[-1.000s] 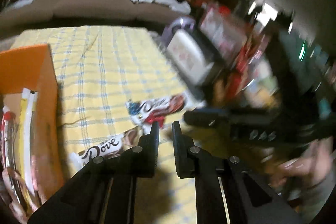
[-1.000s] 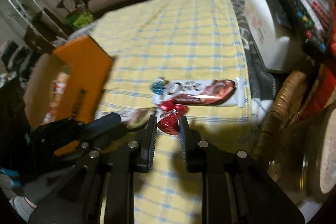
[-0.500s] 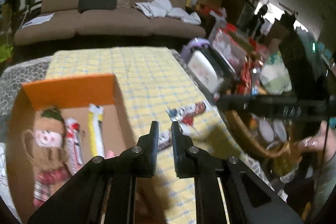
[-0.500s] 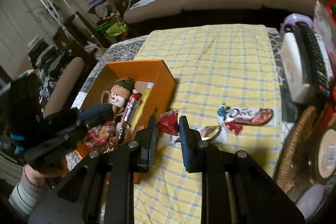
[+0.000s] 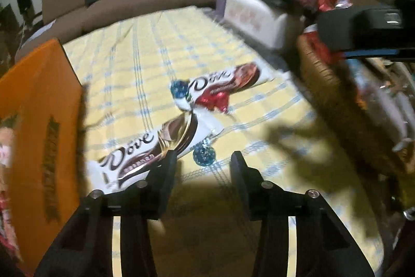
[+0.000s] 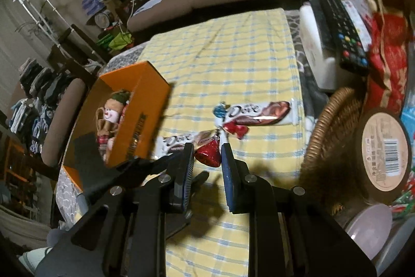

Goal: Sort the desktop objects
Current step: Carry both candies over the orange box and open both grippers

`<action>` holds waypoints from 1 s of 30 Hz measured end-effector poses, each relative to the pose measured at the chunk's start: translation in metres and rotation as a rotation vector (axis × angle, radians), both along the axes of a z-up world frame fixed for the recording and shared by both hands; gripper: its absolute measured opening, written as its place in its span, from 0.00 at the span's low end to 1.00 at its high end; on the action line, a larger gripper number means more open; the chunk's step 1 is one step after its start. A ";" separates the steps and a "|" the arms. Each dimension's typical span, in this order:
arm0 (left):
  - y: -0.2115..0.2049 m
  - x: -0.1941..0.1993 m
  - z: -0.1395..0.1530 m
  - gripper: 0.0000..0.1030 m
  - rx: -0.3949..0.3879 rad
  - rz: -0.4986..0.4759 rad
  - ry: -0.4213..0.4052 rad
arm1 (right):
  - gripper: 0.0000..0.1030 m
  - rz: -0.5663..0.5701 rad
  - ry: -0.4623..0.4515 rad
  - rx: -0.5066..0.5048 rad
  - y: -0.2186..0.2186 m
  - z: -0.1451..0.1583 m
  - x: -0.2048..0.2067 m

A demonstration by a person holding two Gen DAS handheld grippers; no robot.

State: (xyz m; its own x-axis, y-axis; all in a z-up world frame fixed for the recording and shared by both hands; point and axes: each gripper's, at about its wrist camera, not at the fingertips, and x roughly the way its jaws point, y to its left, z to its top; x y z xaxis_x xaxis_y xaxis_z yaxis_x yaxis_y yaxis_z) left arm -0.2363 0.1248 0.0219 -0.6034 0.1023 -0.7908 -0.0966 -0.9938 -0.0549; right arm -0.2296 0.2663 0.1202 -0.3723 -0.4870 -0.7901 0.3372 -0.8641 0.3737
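Right tongs (image 6: 207, 156) around red foil-wrapped candy (image 6: 208, 151)

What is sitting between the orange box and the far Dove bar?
In the right wrist view, another Dove bar lies on the yellow cloth between the orange box and the far Dove bar, just behind the red candy.

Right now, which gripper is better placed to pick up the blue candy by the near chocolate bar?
Left. The left gripper is open with the blue candy right between its fingertips, while the right gripper already holds a red candy.
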 end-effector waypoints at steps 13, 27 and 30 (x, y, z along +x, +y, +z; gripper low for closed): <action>-0.019 -0.007 -0.009 0.20 0.147 0.017 0.014 | 0.19 0.037 0.010 0.014 -0.011 -0.012 -0.001; -0.108 0.071 0.123 0.20 0.370 -0.015 0.141 | 0.19 0.131 0.094 -0.057 -0.084 0.054 0.012; -0.159 0.070 0.130 0.20 0.331 0.064 0.112 | 0.19 0.169 0.089 -0.055 -0.116 0.057 0.010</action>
